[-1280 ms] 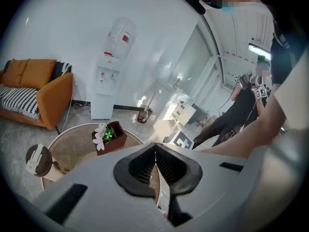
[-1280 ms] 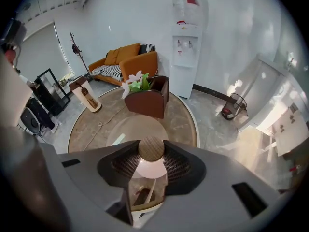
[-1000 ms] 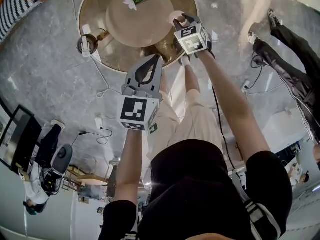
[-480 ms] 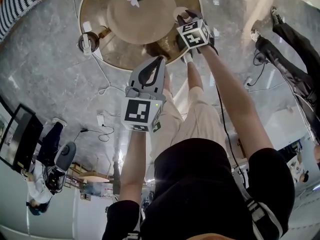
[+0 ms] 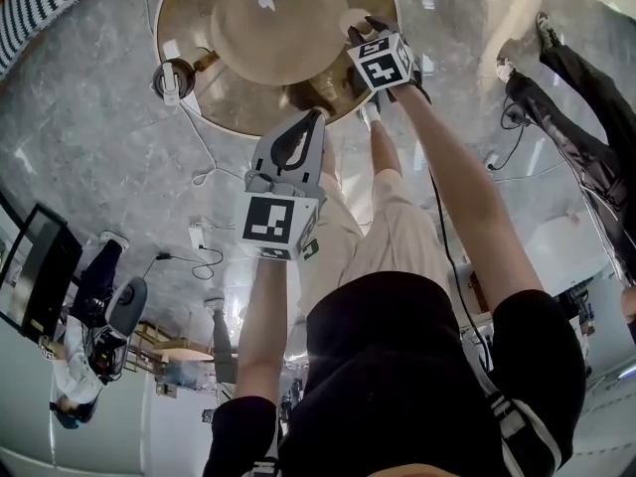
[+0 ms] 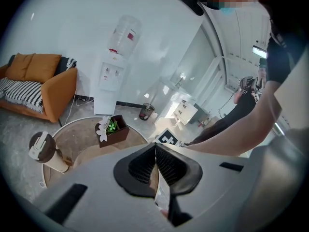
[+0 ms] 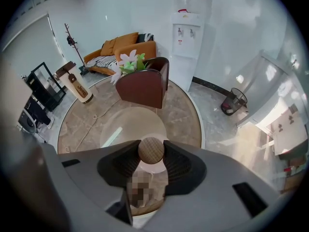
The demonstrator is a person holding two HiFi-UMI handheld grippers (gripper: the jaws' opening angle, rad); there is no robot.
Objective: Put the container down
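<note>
My right gripper (image 7: 151,152) is shut on the round wooden knob (image 7: 151,148) of the container's lid, whose pale rim shows just below the jaws. The container (image 5: 353,21) hangs above the near right part of the round table (image 7: 183,115), beside a round beige mat (image 7: 128,124). In the head view the right gripper (image 5: 362,36) is stretched out over the table's edge. My left gripper (image 6: 155,149) is shut with nothing in it, its ribbed pads meeting at the tips. It is held back from the table (image 5: 189,18), nearer the body, left gripper (image 5: 315,117) pointing toward the table's rim.
A brown box with flowers (image 7: 144,85) stands at the table's far side. A white-and-brown tumbler (image 7: 77,87) sits at the left edge, with a thin cable (image 7: 91,121) lying beside it. An orange sofa (image 7: 123,45) and a water dispenser (image 7: 186,37) stand beyond.
The right gripper has shifted slightly toward the table's rim with the container still in it. The left gripper has barely moved.
</note>
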